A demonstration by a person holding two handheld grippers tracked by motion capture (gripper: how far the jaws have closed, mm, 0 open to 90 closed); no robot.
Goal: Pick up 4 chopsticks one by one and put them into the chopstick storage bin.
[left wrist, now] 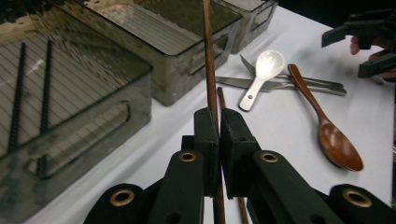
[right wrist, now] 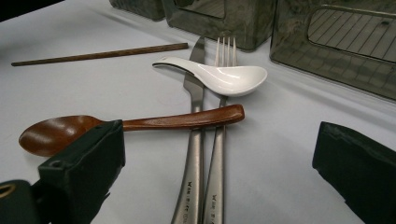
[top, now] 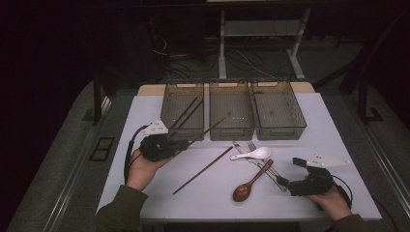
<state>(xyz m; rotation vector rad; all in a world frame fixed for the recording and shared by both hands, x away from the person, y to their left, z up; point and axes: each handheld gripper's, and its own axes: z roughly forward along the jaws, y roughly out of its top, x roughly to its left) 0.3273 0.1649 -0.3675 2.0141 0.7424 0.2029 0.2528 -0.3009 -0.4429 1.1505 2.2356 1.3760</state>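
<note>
Chopsticks are the work here: thin, dark brown wooden sticks, round and plain. Far left in the high view, the left basket (top: 183, 112) holds two of them, lying side by side on a slant across its ribbed floor. Just below it, left of centre, the left gripper (top: 186, 143) is clenched on the held chopstick (top: 209, 128); the stick runs up and to the right from the jaws, and its tip lies over the front part of the middle basket (top: 231, 111). In the left gripper view the two black pads press tight on the held chopstick (left wrist: 209, 60), which rises straight to the top edge, its grain reddish brown.

At the centre of the high view the loose chopstick (top: 203, 170) lies flat on the white table (top: 145, 193), slanting from lower left to upper right. To its right sits a small heap of cutlery: a white spoon (top: 251, 154) resting on a steel knife (right wrist: 193, 140) and a steel fork (right wrist: 219, 140), with a brown wooden spoon (top: 249, 182) crossing both handles. The right basket (top: 279, 110) stands at the upper right of centre.

At the lower right, the right gripper (top: 284, 182) hangs released, its jaws wide apart just beside the ends of the steel handles, grasping nothing.
</note>
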